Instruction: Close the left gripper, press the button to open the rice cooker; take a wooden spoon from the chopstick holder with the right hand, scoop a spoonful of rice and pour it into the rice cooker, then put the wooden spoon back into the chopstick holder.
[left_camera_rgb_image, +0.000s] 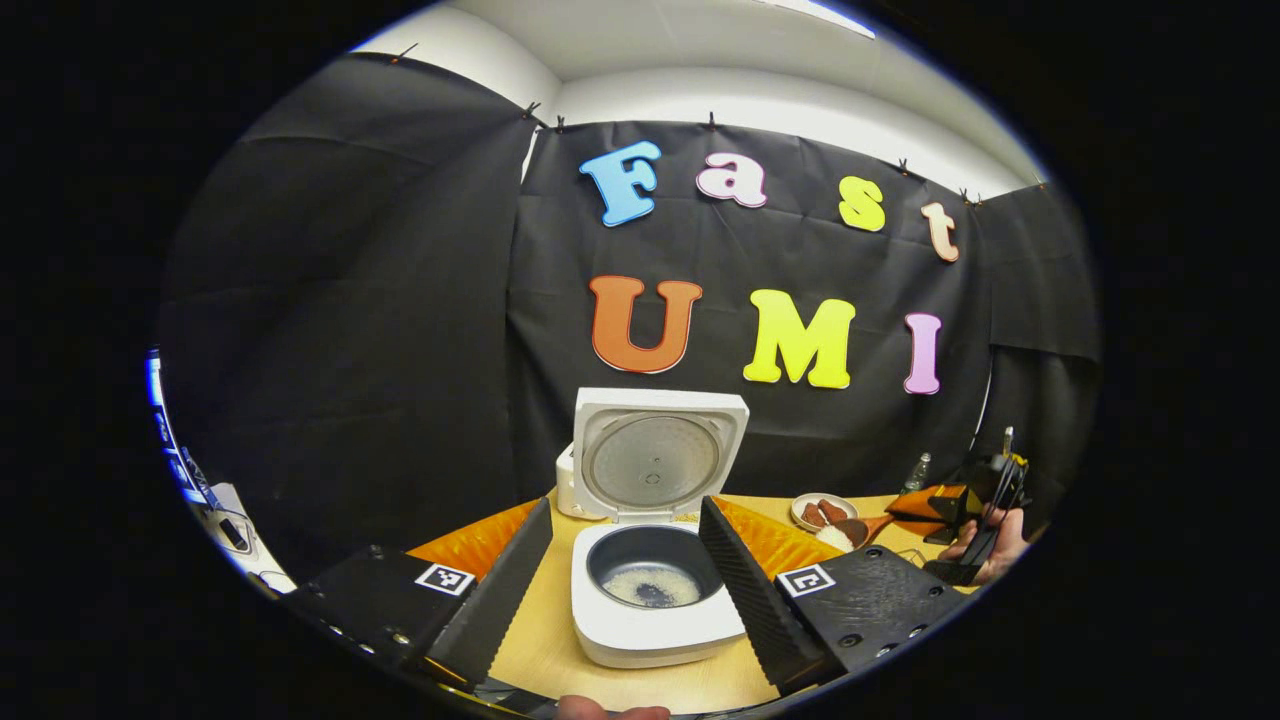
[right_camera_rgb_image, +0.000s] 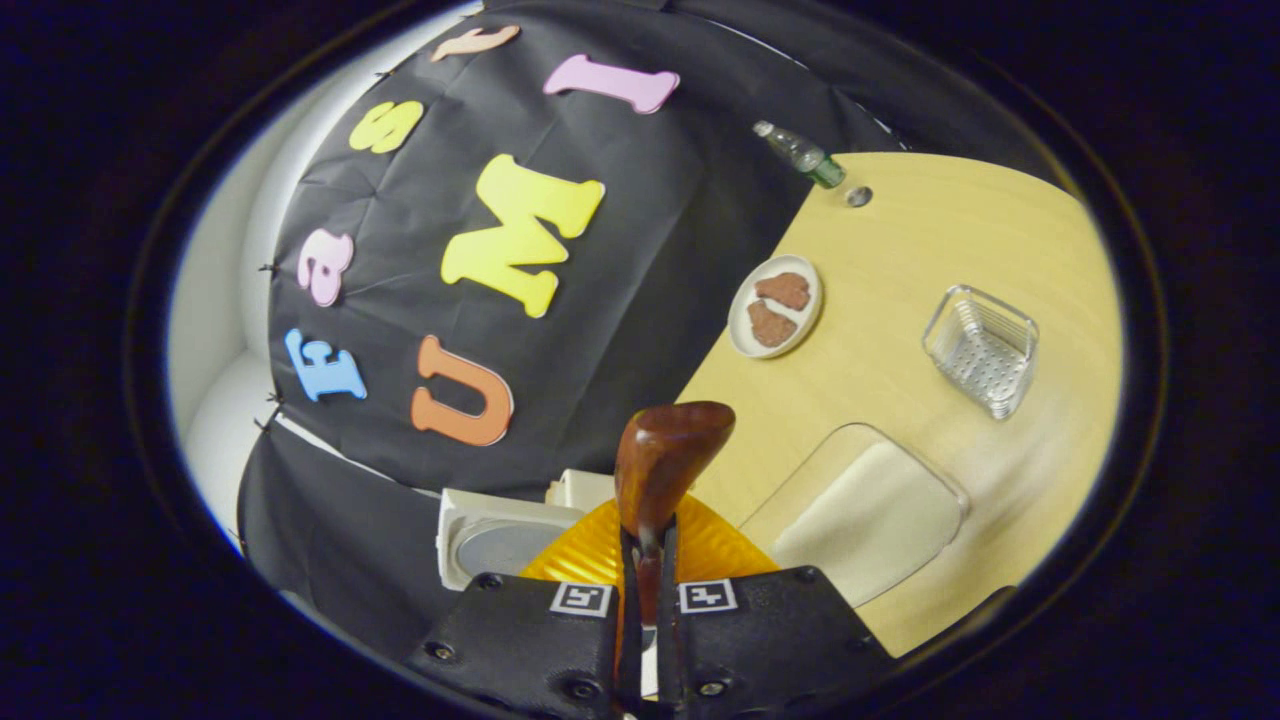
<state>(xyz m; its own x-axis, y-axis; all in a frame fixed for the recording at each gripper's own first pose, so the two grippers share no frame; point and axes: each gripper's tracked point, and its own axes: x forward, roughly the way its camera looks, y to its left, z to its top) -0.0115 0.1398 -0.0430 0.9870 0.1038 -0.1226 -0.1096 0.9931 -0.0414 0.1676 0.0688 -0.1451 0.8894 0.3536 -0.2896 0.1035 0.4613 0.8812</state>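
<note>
Wooden table (left_camera_rgb_image: 640, 680); rice cooker (left_camera_rgb_image: 655, 590) between spread left fingers (left_camera_rgb_image: 745, 580); right fingers (right_camera_rgb_image: 627, 600) pinch wooden spoon (right_camera_rgb_image: 665, 460).

Left gripper (left_camera_rgb_image: 625, 580) hangs with fingers spread wide before the rice cooker (left_camera_rgb_image: 655, 600); right gripper (right_camera_rgb_image: 648, 560) pinches the wooden spoon (right_camera_rgb_image: 660, 465), far right of the cooker.

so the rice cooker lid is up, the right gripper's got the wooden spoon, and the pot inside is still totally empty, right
Not quite: the pot is not empty. The left gripper view shows a thin layer of rice in the bottom of the rice cooker. The rest holds: the lid stands open, and the right gripper view shows the right gripper with its jaws closed on the wooden spoon.
</note>
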